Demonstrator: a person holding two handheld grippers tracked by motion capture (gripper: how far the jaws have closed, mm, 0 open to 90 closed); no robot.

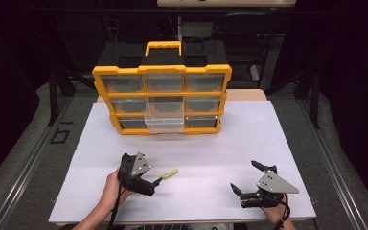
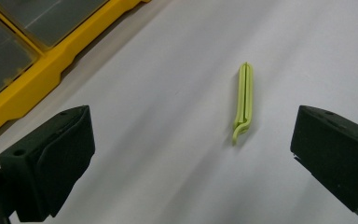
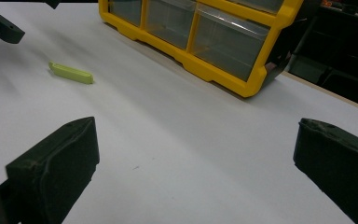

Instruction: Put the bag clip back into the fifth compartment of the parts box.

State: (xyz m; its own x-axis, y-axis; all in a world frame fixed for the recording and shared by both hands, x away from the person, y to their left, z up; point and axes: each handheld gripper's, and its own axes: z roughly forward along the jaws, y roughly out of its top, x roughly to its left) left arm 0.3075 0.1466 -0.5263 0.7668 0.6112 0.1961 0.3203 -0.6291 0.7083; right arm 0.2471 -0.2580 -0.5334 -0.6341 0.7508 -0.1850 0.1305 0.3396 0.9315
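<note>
Slim lime-green clip (image 1: 169, 173), lying flat on the white surface (image 1: 211, 143), at six o'clock from the organizer's pulled-out drawer (image 1: 164, 116).

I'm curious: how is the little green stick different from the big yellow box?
The green clip is small, thin and lies flat; the yellow organizer is big, stands upright and has a handle. The clip lies beside the left gripper; the organizer stands farther back. Both sit on the white table.

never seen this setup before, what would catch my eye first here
The yellow organizer box standing upright at the far side of the white table stands out most, with one clear drawer pulled out of its middle column. Next is the small lime-green clip lying flat on the table, just ahead of the open left hand-held gripper. The right hand-held gripper sits open near the front right.
</note>
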